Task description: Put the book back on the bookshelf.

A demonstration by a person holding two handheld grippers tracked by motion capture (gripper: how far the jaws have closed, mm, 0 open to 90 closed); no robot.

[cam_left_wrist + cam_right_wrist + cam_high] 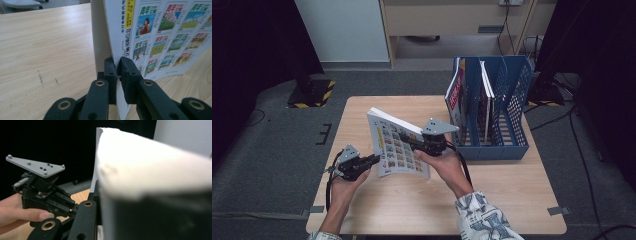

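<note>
Both tools hold one magazine [399, 147] tilted above the table [492, 195]. The left tool [371, 161] has its jaws pinched nearly shut on the magazine's lower corner by the spine; in the left gripper view the cover edge stands clamped between the two black pads [110, 70], with the wooden table spreading to the tool's left. The right tool [412, 146] grips the magazine's opposite long edge, its jaws closed around the thick white page block [150, 170], which looms blurred just ahead of that tool's camera. The back cover, facing up, carries a grid of small pictures of magazine issues, each headed with the red or green title 青年文摘; a yellow strip and a column of black Chinese characters run along the spine side, too small to read fully. Beyond the right tool, on the table's far side, stands a blue rack [512, 125] with slots; magazines stand upright in two of them, the nearest showing a red and white cover [455, 97] whose lettering is illegible.
</note>
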